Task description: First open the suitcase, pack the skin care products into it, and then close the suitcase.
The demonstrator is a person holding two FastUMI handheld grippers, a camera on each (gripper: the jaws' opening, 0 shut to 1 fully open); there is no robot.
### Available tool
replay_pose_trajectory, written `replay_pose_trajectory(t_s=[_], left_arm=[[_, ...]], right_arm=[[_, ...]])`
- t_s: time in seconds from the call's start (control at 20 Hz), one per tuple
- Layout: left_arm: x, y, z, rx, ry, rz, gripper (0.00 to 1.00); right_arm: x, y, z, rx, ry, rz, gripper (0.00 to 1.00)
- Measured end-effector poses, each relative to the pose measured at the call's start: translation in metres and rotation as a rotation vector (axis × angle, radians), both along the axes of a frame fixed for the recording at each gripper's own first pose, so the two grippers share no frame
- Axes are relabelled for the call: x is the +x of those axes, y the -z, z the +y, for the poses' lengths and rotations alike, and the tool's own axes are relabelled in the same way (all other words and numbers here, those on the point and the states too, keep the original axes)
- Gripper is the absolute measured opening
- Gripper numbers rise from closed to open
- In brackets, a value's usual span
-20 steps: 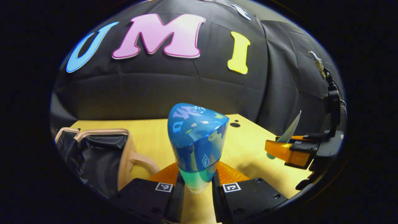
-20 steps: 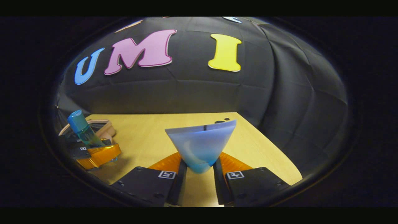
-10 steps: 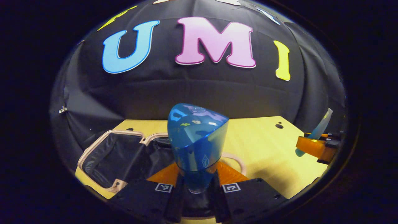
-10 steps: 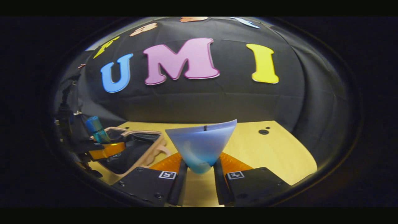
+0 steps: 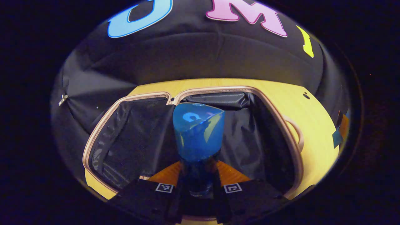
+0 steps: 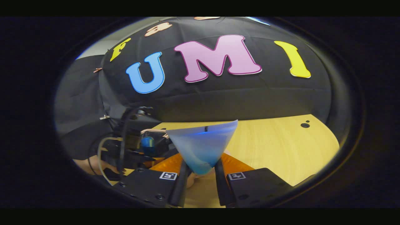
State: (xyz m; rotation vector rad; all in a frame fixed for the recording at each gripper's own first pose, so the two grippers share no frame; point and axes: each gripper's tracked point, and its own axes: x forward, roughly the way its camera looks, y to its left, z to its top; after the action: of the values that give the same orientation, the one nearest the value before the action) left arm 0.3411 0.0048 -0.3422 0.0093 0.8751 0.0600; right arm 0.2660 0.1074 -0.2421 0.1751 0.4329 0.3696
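2 grippers clamped: left on rigid, slick bottle over open suitcase; right pinching soft tube low.

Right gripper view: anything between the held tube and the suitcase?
Yes. In the right gripper view the left gripper, holding a blue bottle, sits between the tube and the suitcase rim.

Light wood counter, yellowish, smooth top, runs back to black cloth wall. Open suitcase lies flat on it toward left, pinkish-tan rim, both halves spread side by side, black lining inside, tan handle loop on its right side. Right part of counter bare wood, with pair of small dark holes near far right corner. Near left counter corner peeks out past suitcase rim.
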Motion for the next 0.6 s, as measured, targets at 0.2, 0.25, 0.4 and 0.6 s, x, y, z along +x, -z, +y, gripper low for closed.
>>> replay_pose_trajectory(t_s=[0.2,0.25,0.4,0.6], left_arm=[[0.019,0.017,-0.005,-0.04,0.031,0.081,0.44],[0.024,0.017,-0.002,-0.042,0.034,0.086,0.44],[0.032,0.018,-0.001,-0.072,0.0,0.12,0.44],[0.033,-0.003,-0.005,-0.112,-0.006,0.071,0.68]], right_arm=[[-0.005,0.005,0.002,-0.009,-0.002,0.011,0.44],[-0.006,0.004,0.002,-0.011,-0.002,0.008,0.44],[-0.007,0.005,-0.004,-0.032,0.004,0.027,0.43],[0.0,0.0,-0.01,-0.044,0.035,0.069,0.44]])
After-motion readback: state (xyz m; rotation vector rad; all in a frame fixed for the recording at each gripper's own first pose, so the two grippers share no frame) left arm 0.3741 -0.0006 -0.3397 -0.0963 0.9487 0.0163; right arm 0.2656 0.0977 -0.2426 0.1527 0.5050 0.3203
